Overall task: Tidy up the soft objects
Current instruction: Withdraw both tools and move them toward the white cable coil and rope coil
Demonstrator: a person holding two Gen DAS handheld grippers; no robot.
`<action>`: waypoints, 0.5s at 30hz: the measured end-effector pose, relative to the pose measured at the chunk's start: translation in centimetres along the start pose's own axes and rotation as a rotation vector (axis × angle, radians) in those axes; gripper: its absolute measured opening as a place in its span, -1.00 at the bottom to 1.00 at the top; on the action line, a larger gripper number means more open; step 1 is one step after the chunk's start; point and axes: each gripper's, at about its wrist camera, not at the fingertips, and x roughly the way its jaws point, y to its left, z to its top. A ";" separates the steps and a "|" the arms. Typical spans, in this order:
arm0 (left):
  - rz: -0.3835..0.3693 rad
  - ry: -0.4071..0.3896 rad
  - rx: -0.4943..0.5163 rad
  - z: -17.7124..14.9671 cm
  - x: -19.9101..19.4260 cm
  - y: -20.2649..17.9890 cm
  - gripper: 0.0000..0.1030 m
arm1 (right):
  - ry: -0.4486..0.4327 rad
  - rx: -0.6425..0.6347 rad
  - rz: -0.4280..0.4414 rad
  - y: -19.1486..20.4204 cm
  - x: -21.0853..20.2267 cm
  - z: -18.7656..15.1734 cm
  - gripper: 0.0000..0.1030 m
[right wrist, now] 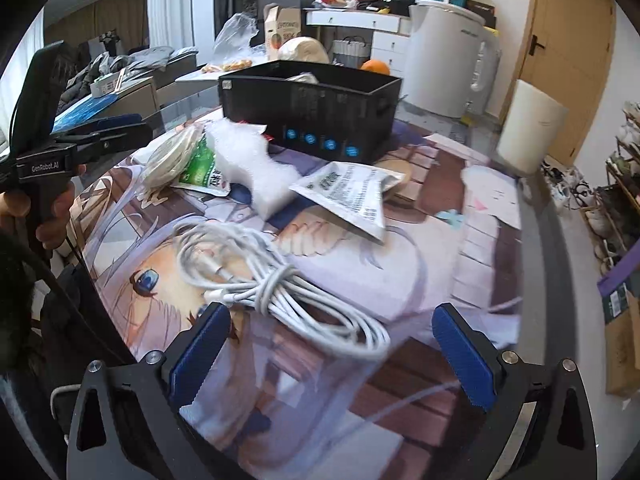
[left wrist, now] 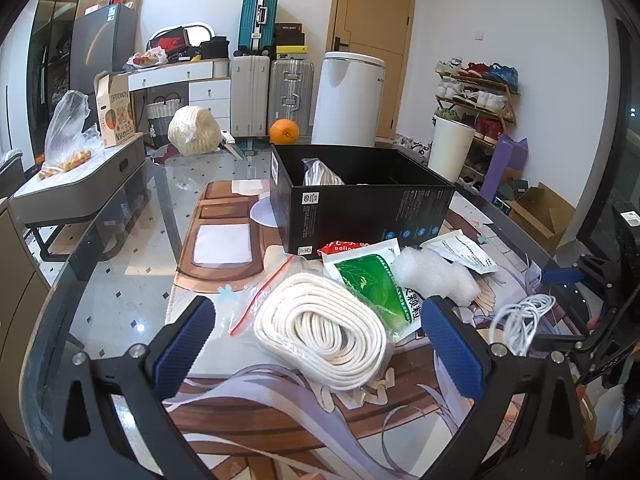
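A bagged coil of thick white rope [left wrist: 324, 326] lies on the printed mat between the fingers of my open left gripper [left wrist: 316, 344]. A green-and-white packet [left wrist: 372, 286], a white foam lump [left wrist: 434, 280] and a white printed pouch [left wrist: 464, 254] lie just beyond it. A bundled white cable [right wrist: 280, 280] lies in front of my open right gripper [right wrist: 332, 352]; it also shows in the left wrist view [left wrist: 520, 320]. The black box [left wrist: 360, 200] stands behind, with one bagged rope coil [left wrist: 320, 174] inside. Both grippers are empty.
An orange [left wrist: 284, 131] and a wrapped cream bundle [left wrist: 194, 130] sit at the glass table's far edge. A grey case [left wrist: 80, 184] with a plastic bag stands left. A white bin [left wrist: 352, 98], suitcases and a shoe rack [left wrist: 480, 100] stand on the floor beyond.
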 end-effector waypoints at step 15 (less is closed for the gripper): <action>0.010 0.028 -0.005 -0.3 0.8 0.3 1.00 | 0.046 0.102 0.020 -0.2 3.0 2.3 0.98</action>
